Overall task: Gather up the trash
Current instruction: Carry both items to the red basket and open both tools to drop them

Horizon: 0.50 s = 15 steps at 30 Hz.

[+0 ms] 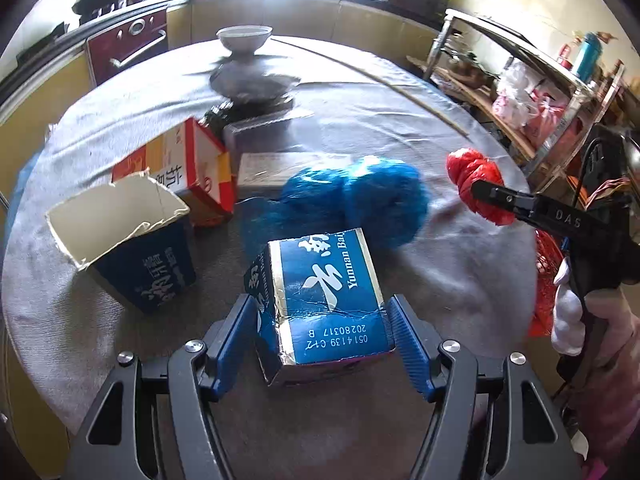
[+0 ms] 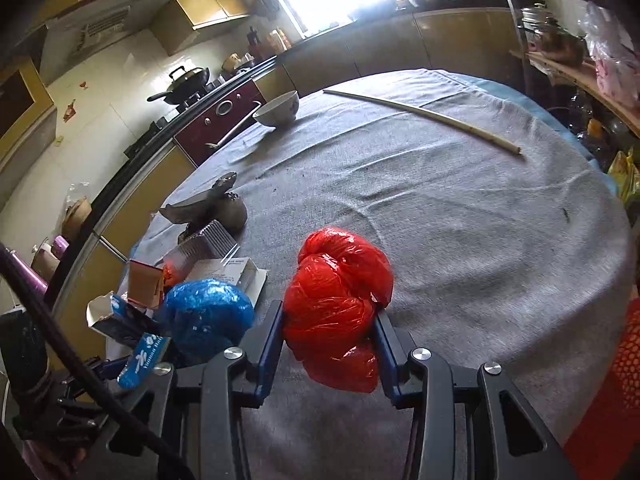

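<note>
My left gripper (image 1: pixel 320 310) is shut on a crumpled blue-and-silver medicine box (image 1: pixel 324 280); its blue pads press the box's two sides, just above the grey tablecloth (image 1: pixel 460 272). My right gripper (image 2: pixel 330 320) is shut on a knotted red plastic bag (image 2: pixel 336 304), which bulges out between and above the fingers. In the left wrist view that red bag (image 1: pixel 474 178) hangs at the right in the black finger. A balled blue plastic bag (image 1: pixel 360 200) lies just behind the medicine box. The same blue bag (image 2: pixel 206 316) sits left of the right gripper.
An open dark blue carton (image 1: pixel 124 248), a red-and-white box (image 1: pixel 184 168) and a flat pale box (image 1: pixel 272 168) stand at the left. A white bowl (image 2: pixel 278 110) and a long stick (image 2: pixel 424 120) lie at the far side. Red mesh (image 2: pixel 628 360) hangs at the table's right edge.
</note>
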Each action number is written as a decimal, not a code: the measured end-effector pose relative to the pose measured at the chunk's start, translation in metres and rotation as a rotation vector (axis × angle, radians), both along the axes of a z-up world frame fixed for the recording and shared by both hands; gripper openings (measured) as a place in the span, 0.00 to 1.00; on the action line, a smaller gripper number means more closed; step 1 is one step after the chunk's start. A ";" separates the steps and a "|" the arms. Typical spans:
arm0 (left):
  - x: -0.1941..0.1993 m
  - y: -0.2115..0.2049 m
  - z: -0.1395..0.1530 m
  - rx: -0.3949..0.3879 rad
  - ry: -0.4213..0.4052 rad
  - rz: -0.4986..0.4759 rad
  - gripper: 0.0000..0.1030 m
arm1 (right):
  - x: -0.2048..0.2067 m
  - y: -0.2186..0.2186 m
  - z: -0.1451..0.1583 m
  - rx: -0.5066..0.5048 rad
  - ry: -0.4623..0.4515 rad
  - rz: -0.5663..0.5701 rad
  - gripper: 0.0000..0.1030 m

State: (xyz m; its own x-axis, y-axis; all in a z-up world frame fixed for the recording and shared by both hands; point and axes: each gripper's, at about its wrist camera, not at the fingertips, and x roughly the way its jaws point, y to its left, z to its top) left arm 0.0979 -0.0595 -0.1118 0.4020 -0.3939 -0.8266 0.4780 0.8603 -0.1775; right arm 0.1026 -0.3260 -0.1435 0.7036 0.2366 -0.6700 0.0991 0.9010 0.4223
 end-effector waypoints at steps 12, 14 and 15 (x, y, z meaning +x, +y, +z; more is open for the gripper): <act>-0.049 -0.076 0.053 -0.018 -0.164 -0.262 0.67 | -0.088 -0.058 0.003 0.054 -0.052 -0.109 0.43; -0.054 -0.107 0.053 -0.012 -0.160 -0.333 0.68 | -0.104 -0.075 0.002 0.059 -0.051 -0.145 0.43; -0.057 -0.125 0.052 -0.010 -0.159 -0.378 0.68 | -0.114 -0.085 0.001 0.061 -0.050 -0.169 0.43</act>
State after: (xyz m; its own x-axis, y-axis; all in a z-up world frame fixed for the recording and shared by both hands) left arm 0.0411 -0.1849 -0.0602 0.3495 -0.5458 -0.7615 0.7825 0.6170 -0.0831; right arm -0.0115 -0.4109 -0.1425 0.7689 0.1515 -0.6211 0.2246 0.8456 0.4843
